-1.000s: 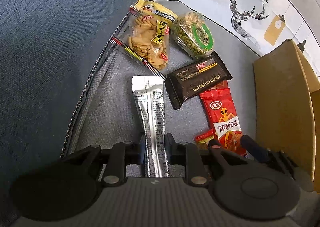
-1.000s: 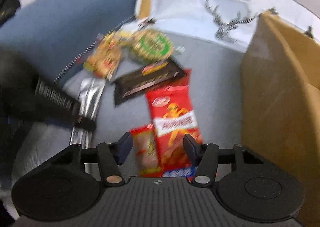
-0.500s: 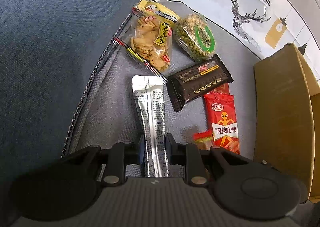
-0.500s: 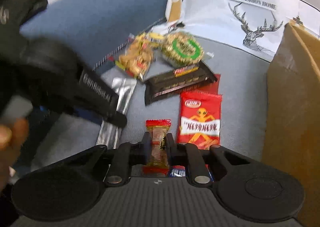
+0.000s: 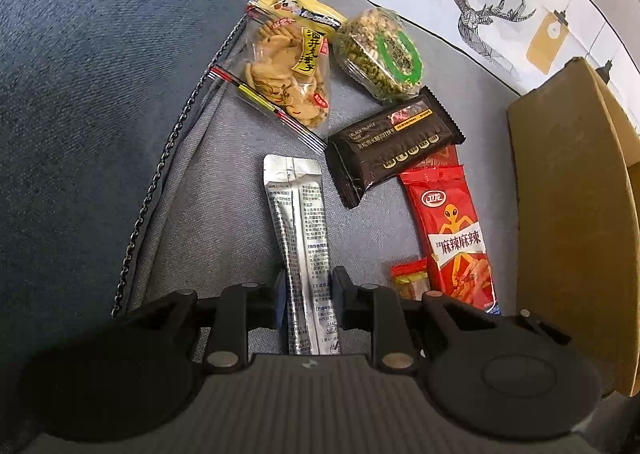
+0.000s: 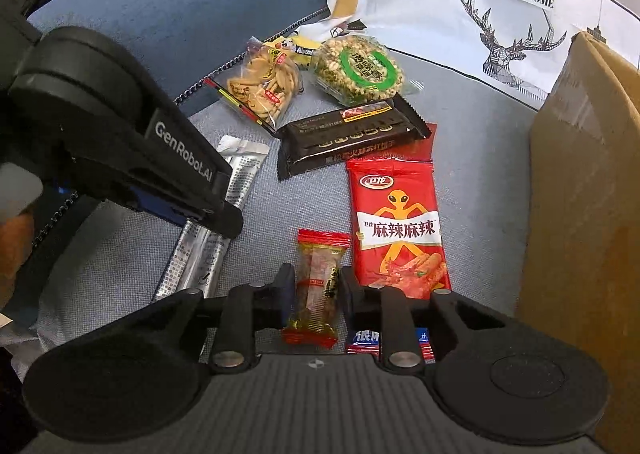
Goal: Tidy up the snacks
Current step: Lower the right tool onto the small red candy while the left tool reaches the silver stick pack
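My left gripper (image 5: 308,290) is shut on a long silver sachet (image 5: 298,222) that lies on the grey cushion; both also show in the right wrist view, gripper body (image 6: 132,142) and sachet (image 6: 236,170). My right gripper (image 6: 316,290) is shut on a small red-ended candy (image 6: 320,278), also visible in the left wrist view (image 5: 410,278). Beside it lies a red spicy-strip pack (image 6: 396,226). Further back are a black bar (image 6: 352,138), a round green-ringed puffed snack (image 6: 360,70) and a clear cracker bag (image 6: 264,82).
A cardboard box (image 6: 584,190) stands at the right, close to the red pack. A white deer-print cloth (image 6: 500,6) lies behind. A blue sofa back (image 5: 100,74) rises at the left. A small blue-and-red packet (image 6: 366,340) lies under my right fingers.
My right gripper closed on the small candy and pulled back a little to the right. My left gripper stayed shut on the silver sachet.
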